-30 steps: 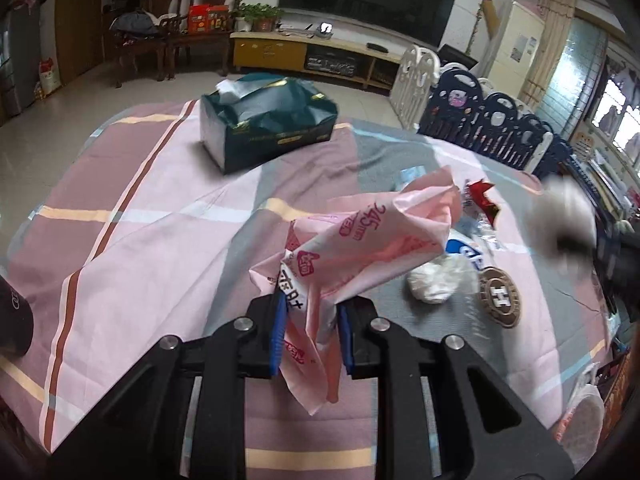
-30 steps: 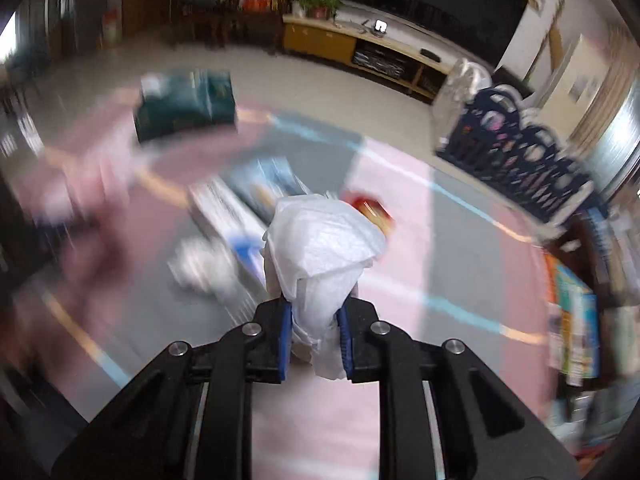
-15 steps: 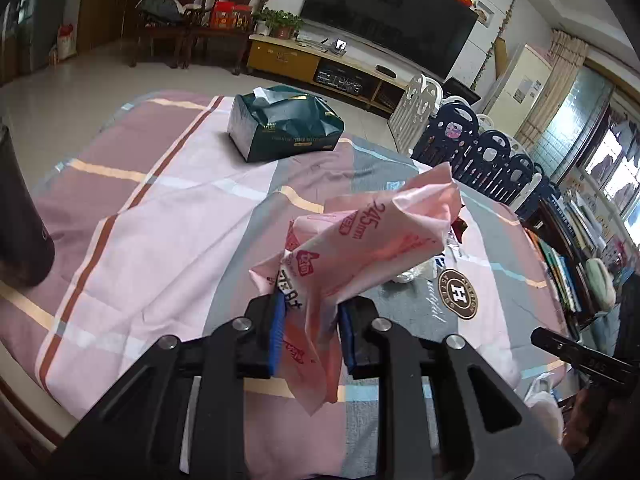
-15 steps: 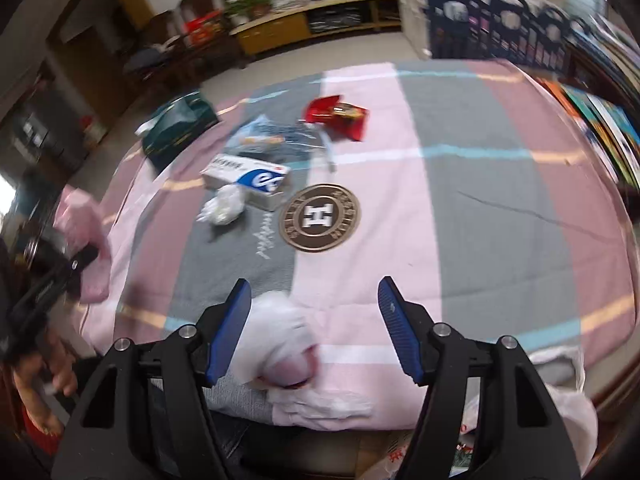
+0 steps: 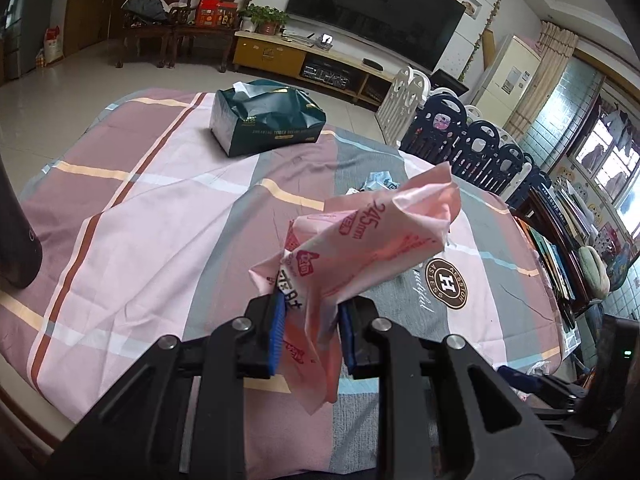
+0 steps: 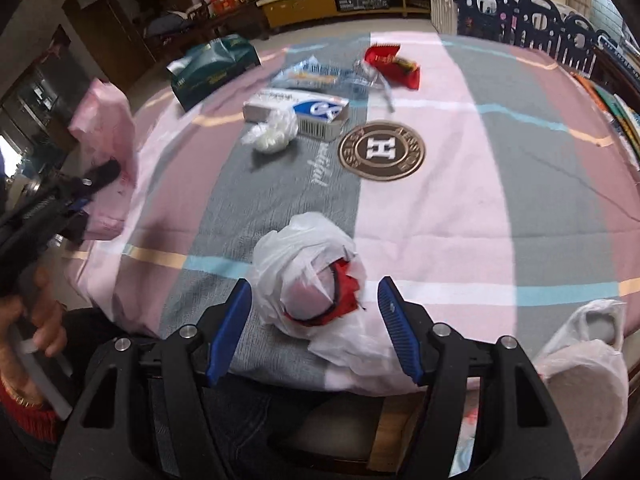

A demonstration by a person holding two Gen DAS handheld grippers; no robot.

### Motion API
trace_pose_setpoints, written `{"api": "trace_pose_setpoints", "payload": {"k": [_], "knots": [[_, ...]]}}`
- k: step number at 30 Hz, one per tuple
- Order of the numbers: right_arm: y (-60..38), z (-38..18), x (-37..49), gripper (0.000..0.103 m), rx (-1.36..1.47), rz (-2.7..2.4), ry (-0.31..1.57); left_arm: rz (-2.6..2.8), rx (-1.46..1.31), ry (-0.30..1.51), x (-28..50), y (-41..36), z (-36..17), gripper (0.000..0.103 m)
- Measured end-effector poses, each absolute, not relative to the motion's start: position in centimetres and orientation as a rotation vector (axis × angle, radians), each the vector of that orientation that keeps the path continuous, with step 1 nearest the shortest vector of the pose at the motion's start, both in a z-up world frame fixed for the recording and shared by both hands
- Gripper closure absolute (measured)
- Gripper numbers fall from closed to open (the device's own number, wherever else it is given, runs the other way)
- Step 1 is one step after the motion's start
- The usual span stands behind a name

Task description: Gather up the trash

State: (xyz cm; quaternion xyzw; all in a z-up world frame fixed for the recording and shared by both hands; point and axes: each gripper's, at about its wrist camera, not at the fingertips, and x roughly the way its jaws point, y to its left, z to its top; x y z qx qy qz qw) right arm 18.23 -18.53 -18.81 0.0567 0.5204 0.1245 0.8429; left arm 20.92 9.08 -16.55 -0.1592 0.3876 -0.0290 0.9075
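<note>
My left gripper is shut on a pink printed plastic bag and holds it above the table; the bag also shows at the left in the right wrist view. My right gripper is open at the table's near edge. A crumpled white plastic bag with red inside lies on the cloth between its fingers, untouched. Further back lie a small white wad, a blue-and-white carton, a clear blue wrapper and a red wrapper.
A dark green tissue box stands at the far side of the striped tablecloth. A white bag hangs off the table's near right edge. A dark cylinder stands at the left edge. Chairs and a playpen fence surround the table.
My right gripper has opened and dropped the white bag at the table's near edge, then drawn back. My left gripper kept hold of the pink bag and shifted slightly.
</note>
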Motion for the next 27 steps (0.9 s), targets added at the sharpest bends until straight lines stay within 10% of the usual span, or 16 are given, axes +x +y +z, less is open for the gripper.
{"api": "trace_pose_setpoints", "payload": {"k": [27], "knots": [[-14.0,-19.9,19.2,0.078,-0.032,0.215,1.088,-0.037,-0.232,0.807,20.7,7.5,-16.2,0.078]]}}
